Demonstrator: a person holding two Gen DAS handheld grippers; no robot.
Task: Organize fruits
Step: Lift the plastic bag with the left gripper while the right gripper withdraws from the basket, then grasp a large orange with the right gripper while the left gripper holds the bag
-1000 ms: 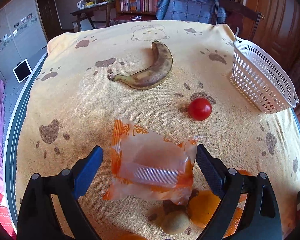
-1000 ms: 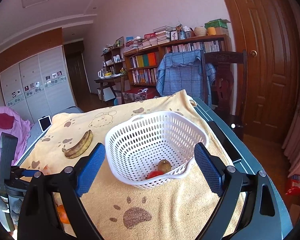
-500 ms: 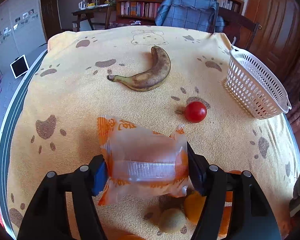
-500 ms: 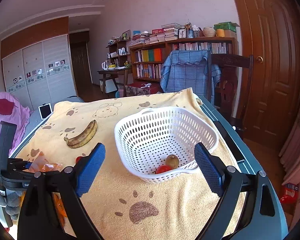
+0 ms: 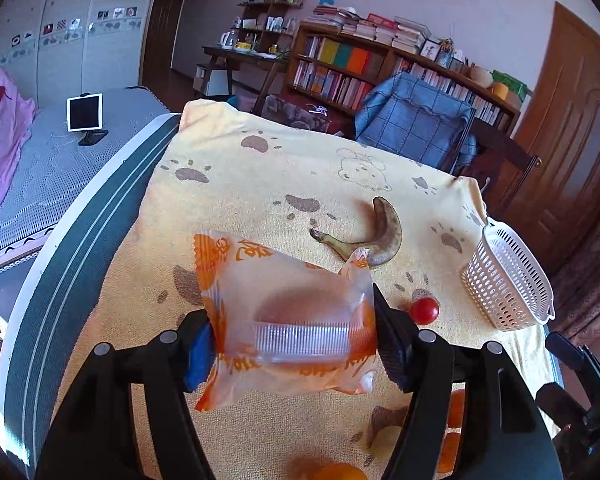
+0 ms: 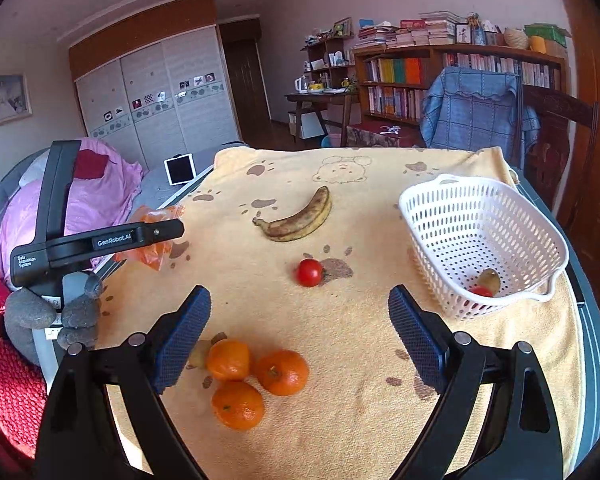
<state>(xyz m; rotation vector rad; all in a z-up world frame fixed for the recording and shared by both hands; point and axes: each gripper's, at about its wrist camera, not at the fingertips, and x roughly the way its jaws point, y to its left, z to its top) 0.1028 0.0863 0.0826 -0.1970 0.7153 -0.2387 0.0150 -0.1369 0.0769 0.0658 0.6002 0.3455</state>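
Observation:
My left gripper (image 5: 292, 336) is shut on an orange-printed snack packet (image 5: 284, 300) and holds it above the yellow cloth. Beyond it lie a spotted banana (image 5: 380, 236), a red tomato (image 5: 424, 311) and a white basket (image 5: 504, 280). My right gripper (image 6: 300, 320) is open with nothing between its fingers, above three oranges (image 6: 228, 360) and a kiwi (image 6: 199, 354). In the right wrist view the tomato (image 6: 309, 273) and banana (image 6: 300, 220) lie mid-table. The basket (image 6: 452, 179) at the right holds a kiwi (image 6: 489, 280) and a small tomato (image 6: 480, 291).
A gloved hand (image 6: 48, 316) carries the left gripper at the table's left edge. A chair draped in a blue blanket (image 6: 472, 112) stands at the far end. A bed with a pink quilt (image 6: 100, 200) and a tablet (image 6: 179, 170) lie to the left.
The left gripper closed on the packet and lifted it off the cloth, swinging left. The right gripper swung left from the basket and now faces the oranges and the tomato.

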